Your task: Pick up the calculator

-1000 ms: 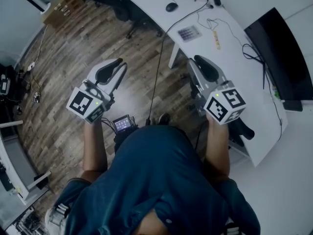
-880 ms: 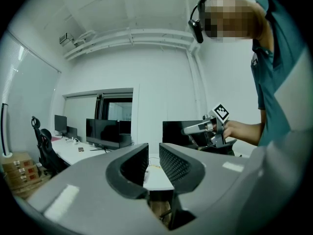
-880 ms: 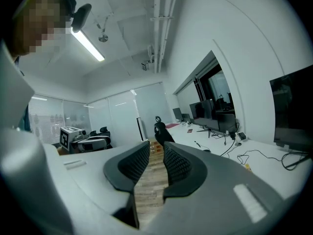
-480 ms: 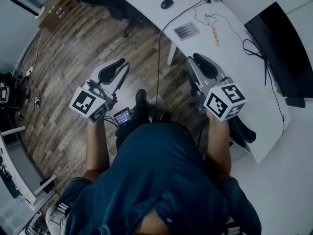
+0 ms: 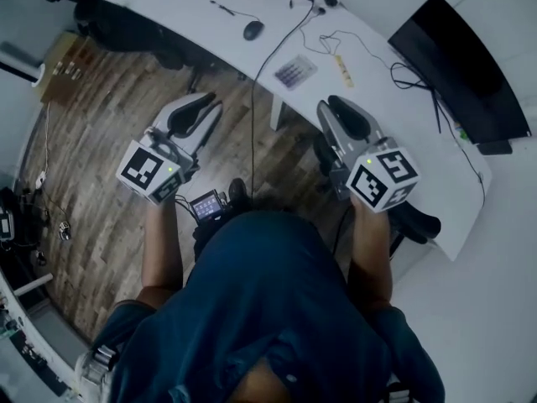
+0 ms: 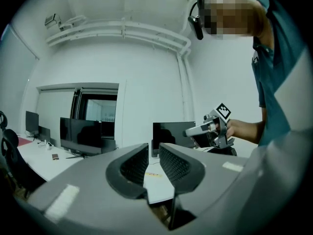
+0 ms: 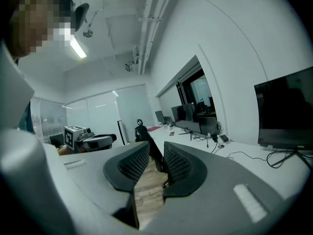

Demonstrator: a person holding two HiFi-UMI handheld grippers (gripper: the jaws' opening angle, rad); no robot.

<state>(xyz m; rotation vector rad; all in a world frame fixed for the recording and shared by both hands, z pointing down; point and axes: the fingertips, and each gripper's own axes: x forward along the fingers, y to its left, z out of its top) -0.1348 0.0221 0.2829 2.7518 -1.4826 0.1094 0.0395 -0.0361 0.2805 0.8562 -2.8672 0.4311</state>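
Note:
The calculator [image 5: 295, 71], a flat grey slab with rows of keys, lies on the white desk [image 5: 210, 15] near its front edge. Both grippers are held level over the wooden floor, short of the desk. My left gripper [image 5: 208, 101] is to the calculator's lower left, its jaws shut with nothing between them [image 6: 153, 153]. My right gripper [image 5: 331, 105] is just below and right of the calculator, its jaws likewise drawn together and empty [image 7: 156, 153]. Each gripper view shows the other gripper off to one side.
On the desk lie a black mouse [image 5: 252, 29], a yellow strip [image 5: 344, 70], loose cables [image 5: 369, 44] and a dark monitor [image 5: 457, 65]. A black office chair [image 5: 126, 28] stands at the upper left. A desk leg [image 5: 277, 112] stands between the grippers.
The person has stepped toward the desk, and both grippers have come nearer to it. The calculator now lies closer to the right gripper's tips. Both jaws stay as they were.

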